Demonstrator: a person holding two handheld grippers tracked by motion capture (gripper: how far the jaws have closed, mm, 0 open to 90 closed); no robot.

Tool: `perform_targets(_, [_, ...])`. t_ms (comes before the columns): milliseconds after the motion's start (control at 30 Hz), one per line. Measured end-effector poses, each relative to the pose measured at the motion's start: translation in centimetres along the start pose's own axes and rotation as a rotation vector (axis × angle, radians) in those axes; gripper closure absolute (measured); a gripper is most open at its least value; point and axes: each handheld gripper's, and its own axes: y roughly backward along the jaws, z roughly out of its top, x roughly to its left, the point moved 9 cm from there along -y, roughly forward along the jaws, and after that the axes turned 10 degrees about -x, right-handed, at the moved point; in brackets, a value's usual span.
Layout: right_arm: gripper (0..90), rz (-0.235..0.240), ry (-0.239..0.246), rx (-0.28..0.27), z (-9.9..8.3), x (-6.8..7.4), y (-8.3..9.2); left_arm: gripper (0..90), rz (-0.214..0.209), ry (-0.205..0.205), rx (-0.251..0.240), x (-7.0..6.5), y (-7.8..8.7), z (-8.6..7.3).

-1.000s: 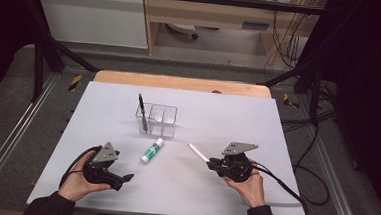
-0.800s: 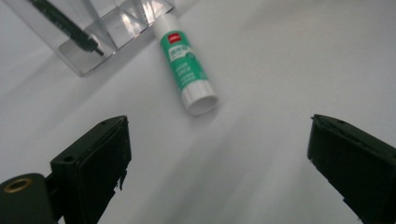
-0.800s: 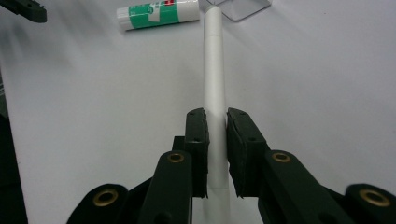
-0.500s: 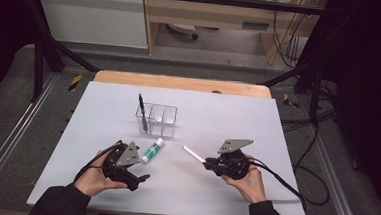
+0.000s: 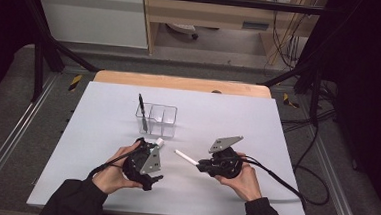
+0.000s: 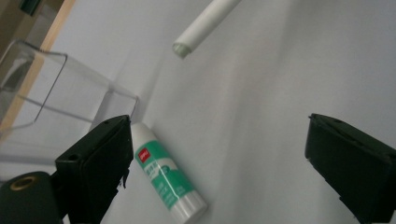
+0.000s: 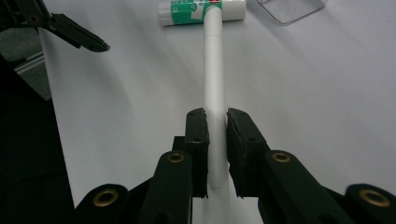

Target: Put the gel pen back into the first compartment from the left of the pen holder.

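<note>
Two tongs: left tongs [image 6: 219, 154] wide over one glue stick [image 6: 166, 179], right tongs [image 7: 217, 126] clamping one white tube [image 7: 214, 70].

Colour key. Left tool [image 6: 219, 154]: matt black jaws with a brass-coloured fastener, topped by a grey plate. Right tool [image 7: 217, 140]: black jaws with brass-coloured fasteners, clasping a plain white tube [image 7: 214, 70]. Ahead of the left tool's jaws: glue stick [image 6: 166, 179], white body with a green band, pale print and a small red mark. Beyond it: clear, colourless organiser [image 5: 157, 119] holding a black pen [image 5: 141, 112]. Counter [image 5: 275, 158]: uniform pale grey-white, tan wooden far edge. Sleeves: black.
</note>
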Motion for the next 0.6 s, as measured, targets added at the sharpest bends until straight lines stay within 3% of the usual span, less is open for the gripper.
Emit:
perform_targets(200, [79.3, 0.011, -0.008, 0.021, 0.3, 0.4, -0.2, 9.8, -0.011, -0.081, -0.010, -0.3, -0.9, 1.1])
perform_targets(600, [79.3, 0.020, -0.028, 0.067, 1.1, 1.0, -0.6, 16.9, 0.008, -0.263, -0.021, -0.1, -1.8, 2.6])
